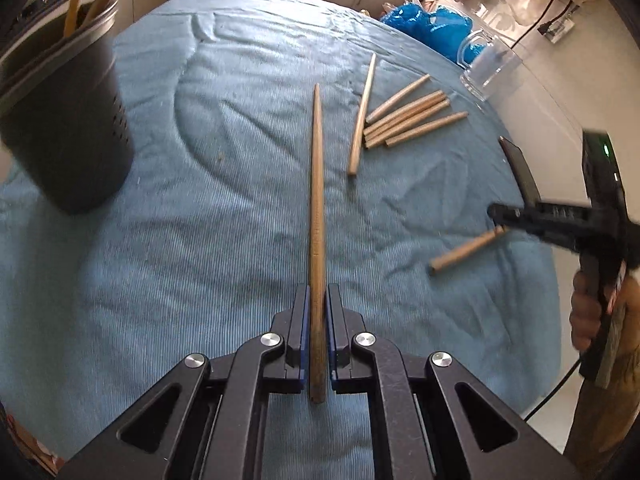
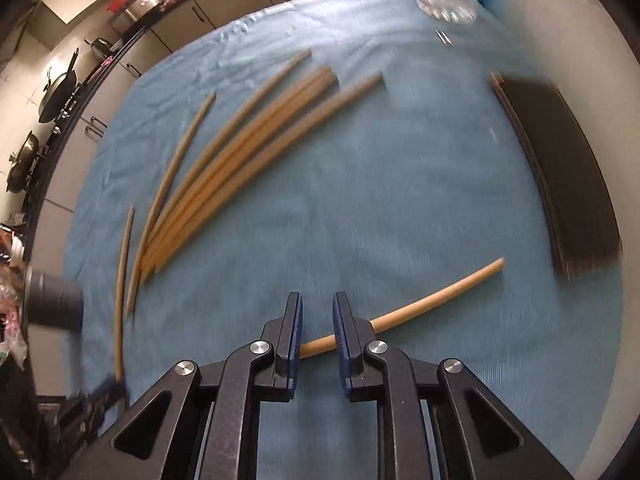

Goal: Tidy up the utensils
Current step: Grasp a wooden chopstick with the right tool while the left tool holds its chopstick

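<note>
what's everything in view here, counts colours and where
held chopstick: 1, wooden tan, clamped lengthwise in the left gripper, tip pointing away
loose chopsticks: 6, tan, group lying on the cloth ahead and to the right of the held one
lone chopstick: 1, tan, on the cloth, passing under the right gripper's fingers
utensil holder: 1, black, perforated, far left, with two tan sticks standing in it
glass mug: 1, clear, far right edge of the cloth
cloth: 1, light blue, covering the table
flat dark object: 1, black, right edge of the cloth
blue bag: 1, behind the mug
left gripper: black, blue pads, shut
right gripper: black, blue pads, open
</note>
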The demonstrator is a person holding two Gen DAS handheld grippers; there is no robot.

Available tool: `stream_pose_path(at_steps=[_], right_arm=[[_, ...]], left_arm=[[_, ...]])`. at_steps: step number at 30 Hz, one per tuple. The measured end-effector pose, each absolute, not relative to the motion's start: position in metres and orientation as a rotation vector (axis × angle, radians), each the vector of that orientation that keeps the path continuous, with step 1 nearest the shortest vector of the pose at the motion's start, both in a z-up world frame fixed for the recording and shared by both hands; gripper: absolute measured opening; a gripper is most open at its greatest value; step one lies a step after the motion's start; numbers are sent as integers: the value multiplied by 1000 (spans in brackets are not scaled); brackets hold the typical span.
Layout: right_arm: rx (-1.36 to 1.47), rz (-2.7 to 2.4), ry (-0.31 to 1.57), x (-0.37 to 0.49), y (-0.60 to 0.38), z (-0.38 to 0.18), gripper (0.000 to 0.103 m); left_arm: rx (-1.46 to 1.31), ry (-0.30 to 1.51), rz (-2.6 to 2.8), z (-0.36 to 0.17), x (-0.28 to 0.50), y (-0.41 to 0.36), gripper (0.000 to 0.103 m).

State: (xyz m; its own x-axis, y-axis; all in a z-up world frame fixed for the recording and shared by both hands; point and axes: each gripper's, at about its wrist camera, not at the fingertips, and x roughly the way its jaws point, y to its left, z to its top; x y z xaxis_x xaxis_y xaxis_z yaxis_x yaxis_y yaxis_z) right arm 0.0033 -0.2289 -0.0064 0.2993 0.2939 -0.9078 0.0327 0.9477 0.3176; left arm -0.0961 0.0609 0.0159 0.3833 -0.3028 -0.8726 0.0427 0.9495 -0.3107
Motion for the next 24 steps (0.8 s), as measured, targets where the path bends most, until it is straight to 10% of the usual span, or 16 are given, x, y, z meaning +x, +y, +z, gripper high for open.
stream_pose_path(at_steps=[9,24], right_arm=[[267,128,1131,-57,-256,13,48],[298,3,1147,-49,-242,-2,44]], left_arm=[[-214,1183,-298,27,-134,61,7],[33,1111,-161,26,-77,21,21]])
